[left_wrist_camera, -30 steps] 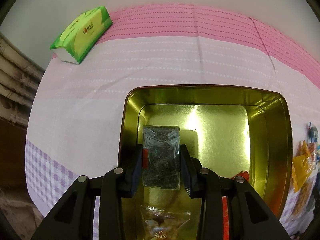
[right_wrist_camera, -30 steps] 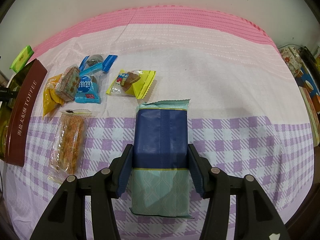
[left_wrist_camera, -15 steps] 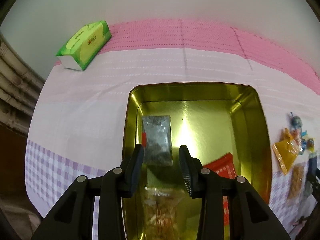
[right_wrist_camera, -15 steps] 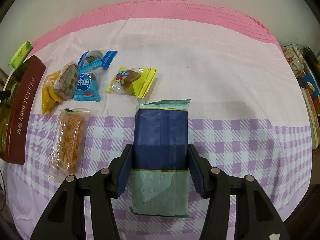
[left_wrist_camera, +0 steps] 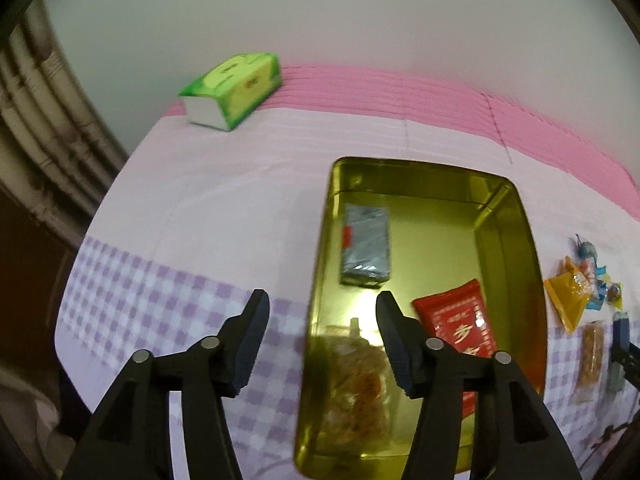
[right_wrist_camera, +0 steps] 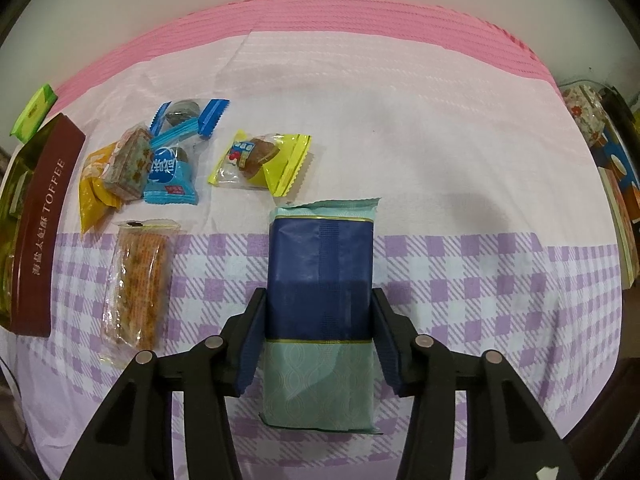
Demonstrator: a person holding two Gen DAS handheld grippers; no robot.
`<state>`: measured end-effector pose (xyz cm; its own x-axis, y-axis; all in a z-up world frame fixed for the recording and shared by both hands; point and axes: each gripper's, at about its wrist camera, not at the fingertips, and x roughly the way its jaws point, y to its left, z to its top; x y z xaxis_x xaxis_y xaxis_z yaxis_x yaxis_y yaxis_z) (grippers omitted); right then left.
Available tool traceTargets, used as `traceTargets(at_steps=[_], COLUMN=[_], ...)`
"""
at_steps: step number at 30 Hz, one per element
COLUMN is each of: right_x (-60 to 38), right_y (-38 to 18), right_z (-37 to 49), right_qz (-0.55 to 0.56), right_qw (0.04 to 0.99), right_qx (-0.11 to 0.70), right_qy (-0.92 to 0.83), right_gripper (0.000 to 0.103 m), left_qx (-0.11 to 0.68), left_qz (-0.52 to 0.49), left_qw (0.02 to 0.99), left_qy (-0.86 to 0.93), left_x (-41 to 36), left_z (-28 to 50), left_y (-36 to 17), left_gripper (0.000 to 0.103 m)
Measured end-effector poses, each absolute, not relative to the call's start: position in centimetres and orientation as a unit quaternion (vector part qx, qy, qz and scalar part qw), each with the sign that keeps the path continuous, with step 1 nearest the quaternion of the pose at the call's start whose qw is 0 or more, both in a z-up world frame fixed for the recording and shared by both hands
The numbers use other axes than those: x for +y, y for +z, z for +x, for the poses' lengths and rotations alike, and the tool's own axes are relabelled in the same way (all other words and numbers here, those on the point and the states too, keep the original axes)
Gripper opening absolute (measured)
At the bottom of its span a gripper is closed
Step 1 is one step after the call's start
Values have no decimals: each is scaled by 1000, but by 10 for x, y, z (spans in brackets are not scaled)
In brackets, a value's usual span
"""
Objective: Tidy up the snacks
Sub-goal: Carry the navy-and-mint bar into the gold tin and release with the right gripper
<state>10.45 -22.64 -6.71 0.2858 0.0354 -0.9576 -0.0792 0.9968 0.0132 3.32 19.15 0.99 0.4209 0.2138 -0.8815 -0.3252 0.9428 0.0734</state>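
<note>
The tin (left_wrist_camera: 506,216) stands on the table (left_wrist_camera: 224,216), with the tissue pack (left_wrist_camera: 234,88) behind it to the left. Inside lie a dark packet (left_wrist_camera: 365,249) at the back, a flat pouch (left_wrist_camera: 460,324) to its right and a clear bag (left_wrist_camera: 354,384) in front. Loose snacks (right_wrist_camera: 160,168) lie right of the tin. A large packet (right_wrist_camera: 320,272) lies further right.

The brown tin side (right_wrist_camera: 40,232) reads "TOFFEE" beside Chinese characters too small to read.

Plain off-white wall (left_wrist_camera: 360,12) seen across top of both views. Table covered by pink, white and lilac-checked cloth (right_wrist_camera: 440,140). Ribbed beige pipes (left_wrist_camera: 36,112) at left edge, left wrist view. Soft, even lighting.
</note>
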Motion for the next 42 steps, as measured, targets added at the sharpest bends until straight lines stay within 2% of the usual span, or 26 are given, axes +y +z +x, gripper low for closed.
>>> traceTargets(at_steps=[8,12,25,33,42], right_x=[-221,-210,-71,18,85], right_y=[-53,-33,23,22,-10], right_z=[97,94,99,84,75], right_qz=[-19,-24,-41,-61,-78], right_qw=[807,819,837,822,795], right_qx=[589,573,524,520,543], right_qy=[22,21,152,225,259], right_gripper=[46,46,46,46,46], left_qx=[502,495,487,489,480], left_qz=[-71,-84,-114,-129,-132], left_qw=[843,846,836,826,822], left_qy=[182,179,226,249,276], left_x=[207,214,242,254,265], left_z=[-1,-6,-20,-44,-47], left_y=[9,11,13,9,10], left_gripper=[62,70,75,76,76])
